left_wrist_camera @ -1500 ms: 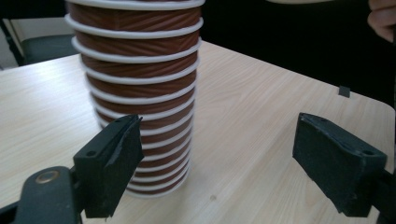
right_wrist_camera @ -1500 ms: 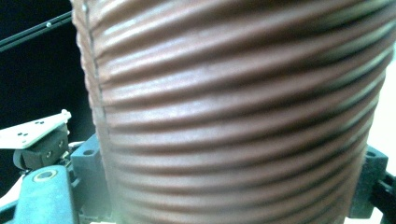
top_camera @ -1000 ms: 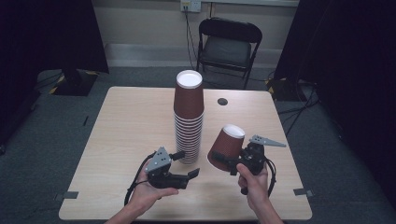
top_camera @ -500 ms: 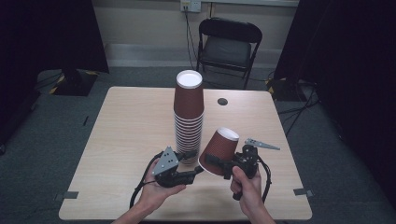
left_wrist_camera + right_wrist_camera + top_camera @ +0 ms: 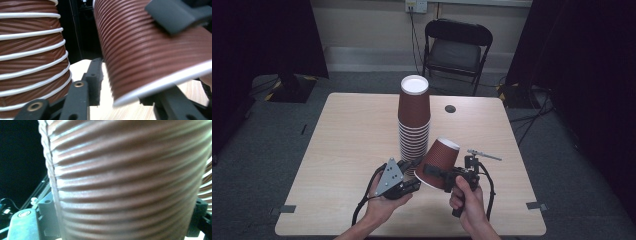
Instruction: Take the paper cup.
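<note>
Gripping a ribbed brown paper cup (image 5: 439,161) in my right gripper (image 5: 432,172), tilted, white base up, above the pale wood table (image 5: 347,145). My left gripper (image 5: 411,172) jaws have just been closing, still parted, at the foot of the tall tapered cup stack (image 5: 414,120), white rims banding it.

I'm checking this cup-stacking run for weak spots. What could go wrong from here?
1. The right hand-held gripper holds a tilted brown paper cup close beside the tall cup stack; a nudge might topple the stack.
2. The left hand-held gripper, whose jaws have just been closing, sits at the stack's base beside the held cup, so the two could collide.
</note>
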Available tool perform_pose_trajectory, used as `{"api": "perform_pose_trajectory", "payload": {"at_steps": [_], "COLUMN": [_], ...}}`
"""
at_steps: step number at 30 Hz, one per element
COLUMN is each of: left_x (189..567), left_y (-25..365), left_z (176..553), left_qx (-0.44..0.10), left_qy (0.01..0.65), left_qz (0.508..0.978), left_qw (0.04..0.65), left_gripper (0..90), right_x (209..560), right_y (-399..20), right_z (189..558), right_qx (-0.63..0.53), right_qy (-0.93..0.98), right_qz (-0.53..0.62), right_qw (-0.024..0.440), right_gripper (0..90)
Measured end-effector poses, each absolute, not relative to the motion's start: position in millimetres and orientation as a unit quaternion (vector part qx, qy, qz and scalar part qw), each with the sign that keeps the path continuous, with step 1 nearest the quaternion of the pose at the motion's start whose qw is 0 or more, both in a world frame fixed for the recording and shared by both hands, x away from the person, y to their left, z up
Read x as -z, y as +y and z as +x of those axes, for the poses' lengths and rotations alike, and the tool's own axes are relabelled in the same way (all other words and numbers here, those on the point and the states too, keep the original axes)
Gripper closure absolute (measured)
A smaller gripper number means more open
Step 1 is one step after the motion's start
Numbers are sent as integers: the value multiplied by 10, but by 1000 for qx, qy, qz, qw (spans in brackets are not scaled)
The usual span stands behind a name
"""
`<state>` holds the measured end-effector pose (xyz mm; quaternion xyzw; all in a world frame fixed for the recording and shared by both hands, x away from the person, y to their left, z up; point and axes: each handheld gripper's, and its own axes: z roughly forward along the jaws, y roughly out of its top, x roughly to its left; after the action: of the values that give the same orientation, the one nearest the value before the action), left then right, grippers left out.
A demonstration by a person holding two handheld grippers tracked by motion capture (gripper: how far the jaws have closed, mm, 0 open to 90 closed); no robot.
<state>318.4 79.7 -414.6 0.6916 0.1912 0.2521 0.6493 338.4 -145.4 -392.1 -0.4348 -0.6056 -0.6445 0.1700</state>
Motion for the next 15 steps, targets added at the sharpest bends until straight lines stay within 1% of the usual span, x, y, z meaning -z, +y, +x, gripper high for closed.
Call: {"api": "perform_pose_trajectory", "payload": {"at_steps": [1,5,8,12,14,15], "left_x": [4147,4145,4141,4142,4127,4125], "left_y": [792,783,784,811,823,833], "left_z": [3180,3185,3178,3186,3181,3175], "left_qx": [-254,-264,-276,-269,-261,-270], "left_qy": [190,202,191,182,188,188], "left_qz": [691,681,673,665,663,665], "left_qw": [649,652,659,672,676,670], "left_gripper": [556,565,681,756,766,767], "right_x": [3923,3924,3940,3932,3939,3942], "right_y": [-1430,-1375,-1335,-1289,-1283,-1283], "right_z": [3376,3355,3344,3329,3333,3339], "right_qx": [645,642,639,641,644,644], "right_qy": [-604,-605,-609,-624,-623,-622], "right_qz": [-430,-430,-429,-413,-407,-406], "right_qw": [184,193,193,173,178,185], "right_gripper": [142,143,140,106,105,104]}}
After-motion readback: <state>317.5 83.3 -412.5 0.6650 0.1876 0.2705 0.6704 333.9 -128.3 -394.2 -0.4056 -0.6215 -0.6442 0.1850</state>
